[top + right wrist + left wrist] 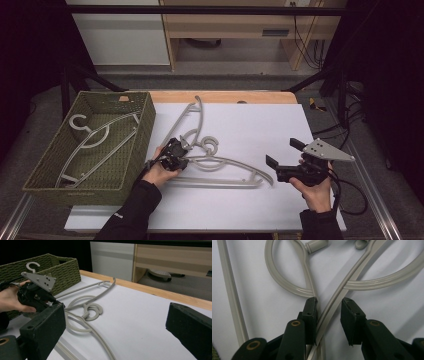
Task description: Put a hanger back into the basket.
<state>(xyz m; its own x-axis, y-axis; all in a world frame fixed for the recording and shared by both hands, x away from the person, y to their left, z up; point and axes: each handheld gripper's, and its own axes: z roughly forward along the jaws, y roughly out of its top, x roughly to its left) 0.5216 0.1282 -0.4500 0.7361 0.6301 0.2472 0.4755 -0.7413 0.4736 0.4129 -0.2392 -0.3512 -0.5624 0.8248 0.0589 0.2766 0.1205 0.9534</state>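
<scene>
Two grey plastic hangers lie crossed on the white table top (250, 120): one (199, 117) stretches toward the far edge, the other (235, 167) lies nearer me. My left gripper (181, 149) is down on them beside the basket. In the left gripper view its jaws (329, 302) straddle a slanting hanger arm (332, 307). The left pad (310, 315) touches the arm and the right pad stands off with a gap, so this gripper is open. My right gripper (284, 152) hovers at the right, open wide (116, 322) with nothing between its jaws.
A green woven basket (75, 187) stands at the table's left with a third grey hanger (95, 137) inside. The wooden table edge (225, 96) runs along the back. Beyond it are a cabinet and a desk. The right gripper's cable (350, 200) loops off the table's right side.
</scene>
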